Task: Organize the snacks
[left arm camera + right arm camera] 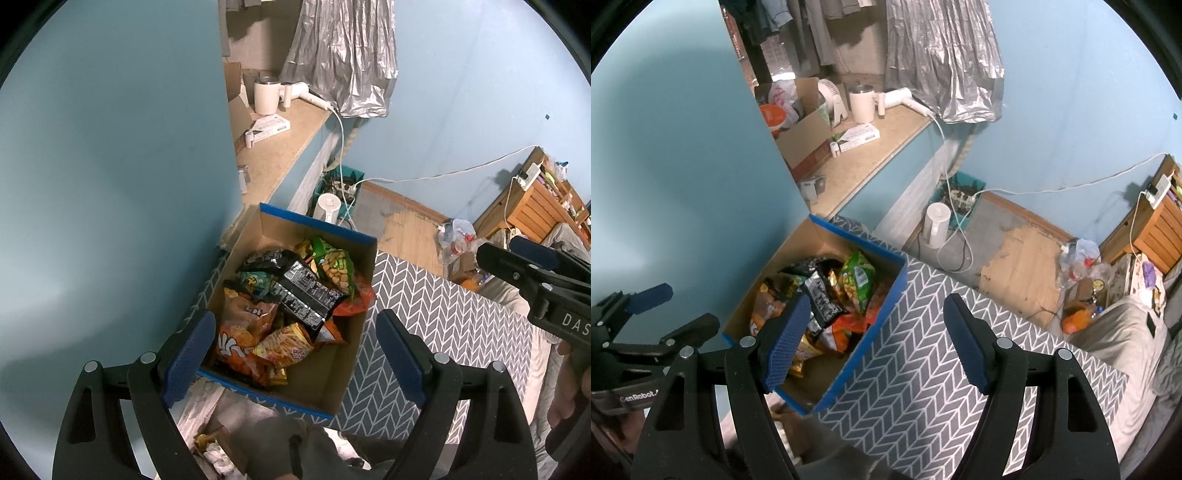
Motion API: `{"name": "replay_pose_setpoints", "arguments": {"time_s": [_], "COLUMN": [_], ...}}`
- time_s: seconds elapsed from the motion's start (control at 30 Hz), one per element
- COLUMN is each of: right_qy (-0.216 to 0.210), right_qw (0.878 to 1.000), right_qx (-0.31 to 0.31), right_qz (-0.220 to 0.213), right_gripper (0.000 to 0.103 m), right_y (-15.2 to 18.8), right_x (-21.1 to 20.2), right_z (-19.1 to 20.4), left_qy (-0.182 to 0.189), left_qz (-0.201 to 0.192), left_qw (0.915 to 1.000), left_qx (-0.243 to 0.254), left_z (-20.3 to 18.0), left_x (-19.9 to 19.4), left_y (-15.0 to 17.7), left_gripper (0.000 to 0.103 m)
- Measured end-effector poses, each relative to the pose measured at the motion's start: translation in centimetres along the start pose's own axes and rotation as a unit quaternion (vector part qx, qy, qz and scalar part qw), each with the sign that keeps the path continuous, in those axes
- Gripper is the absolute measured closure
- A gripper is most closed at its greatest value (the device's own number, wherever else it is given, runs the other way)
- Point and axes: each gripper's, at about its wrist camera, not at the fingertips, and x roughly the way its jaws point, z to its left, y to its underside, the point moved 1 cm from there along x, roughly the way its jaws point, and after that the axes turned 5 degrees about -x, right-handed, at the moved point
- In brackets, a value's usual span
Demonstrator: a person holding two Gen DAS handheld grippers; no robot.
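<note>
A: Both tools hover with jaws apart and empty. The left gripper (295, 354) sits above the open blue-edged cardboard box (328, 384), and the right gripper (875, 343) hangs further over the grey-and-white herringbone table cover (923, 369).

B: And the snacks?

A: All in the box, heaped loosely: a black foil packet (306, 295) on top, a green bag of peanuts (334, 267) toward the far wall, an orange bag of ring crisps (240, 332) and a yellow bag of crinkle sticks (284, 347) nearest us.

B: What worries you?

A: The bags overlap, so I judge a grab at one could drag its neighbour out or pinch two together. Slick foil may slip from the pads, and squeezing hard would likely crush the crisps. The box stands close to the table edge by the pale blue wall (110, 166); a push might shove it.

B: The room?

A: Cluttered: a beige counter (857, 162) with a white mug (862, 103), a silver crinkled curtain (942, 55), and white cables (1052, 188) trailing across a worn floor.
</note>
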Motion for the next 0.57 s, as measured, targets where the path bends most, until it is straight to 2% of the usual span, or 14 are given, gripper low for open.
{"name": "replay_pose_setpoints", "arguments": {"time_s": [0.33, 0.57], "right_qy": [0.002, 0.006], "right_qw": [1.000, 1.000], "right_qx": [0.013, 0.022], "right_qz": [0.006, 0.008], "right_gripper": [0.029, 0.029], "right_y": [0.23, 0.19], "right_x": [0.75, 1.08], "right_z": [0.45, 0.31], "left_qy": [0.009, 0.007], "left_qz": [-0.005, 0.000], "left_qw": [0.9999, 0.9997], "left_qx": [0.003, 0.023], "left_z": [0.17, -0.29], "left_x": [0.16, 0.43], "left_y": [-0.21, -0.42], "left_gripper": [0.013, 0.013]}}
